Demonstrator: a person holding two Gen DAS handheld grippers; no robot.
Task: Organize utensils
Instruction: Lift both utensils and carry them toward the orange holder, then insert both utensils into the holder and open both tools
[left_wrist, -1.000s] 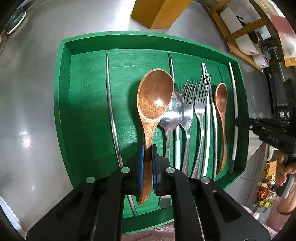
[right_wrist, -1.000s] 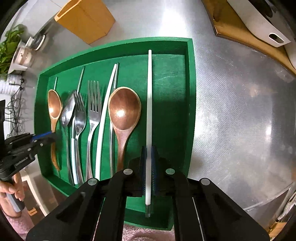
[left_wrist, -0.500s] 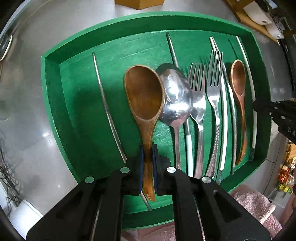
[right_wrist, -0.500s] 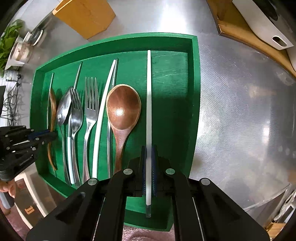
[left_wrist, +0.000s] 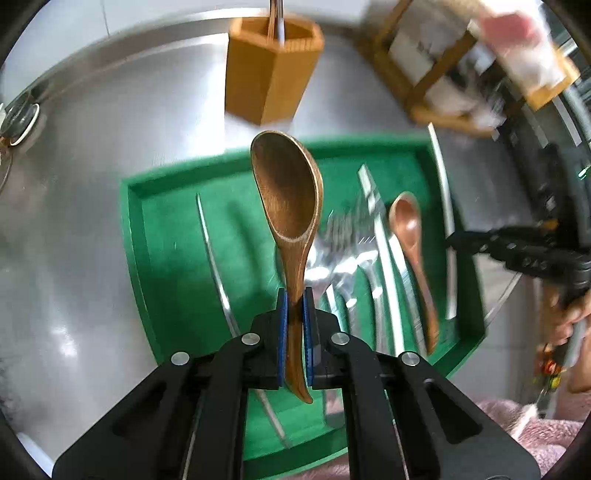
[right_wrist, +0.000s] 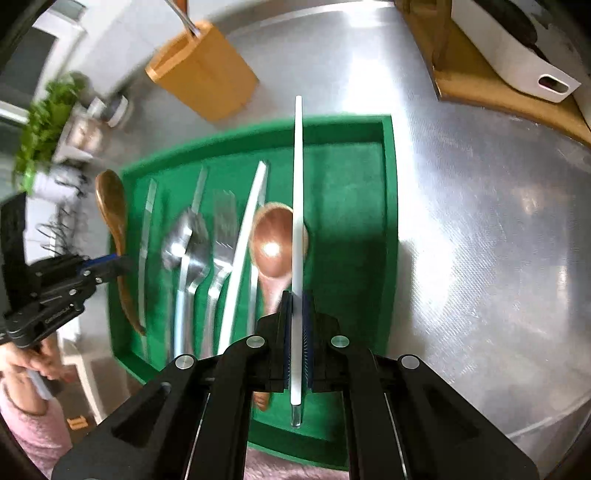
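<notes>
Left wrist view: the left tongs (left_wrist: 294, 314) pinch the large wooden spoon (left_wrist: 286, 192) at frame centre, raised above the green tray (left_wrist: 155, 236), below the wooden holder (left_wrist: 271, 70).

Right wrist view: the right tongs (right_wrist: 297, 325) pinch a white chopstick (right_wrist: 298, 206) mid-frame. Forks and spoons remain in the tray, so most sorting seems left.

A large wooden spoon (left_wrist: 286, 206) is held above the green tray (left_wrist: 147, 251), bowl tilted; a white chopstick (right_wrist: 297, 221) is likewise raised. Forks (right_wrist: 221, 236), a metal spoon (right_wrist: 181, 243) and a small wooden spoon (left_wrist: 406, 229) lie side by side in the tray.
</notes>
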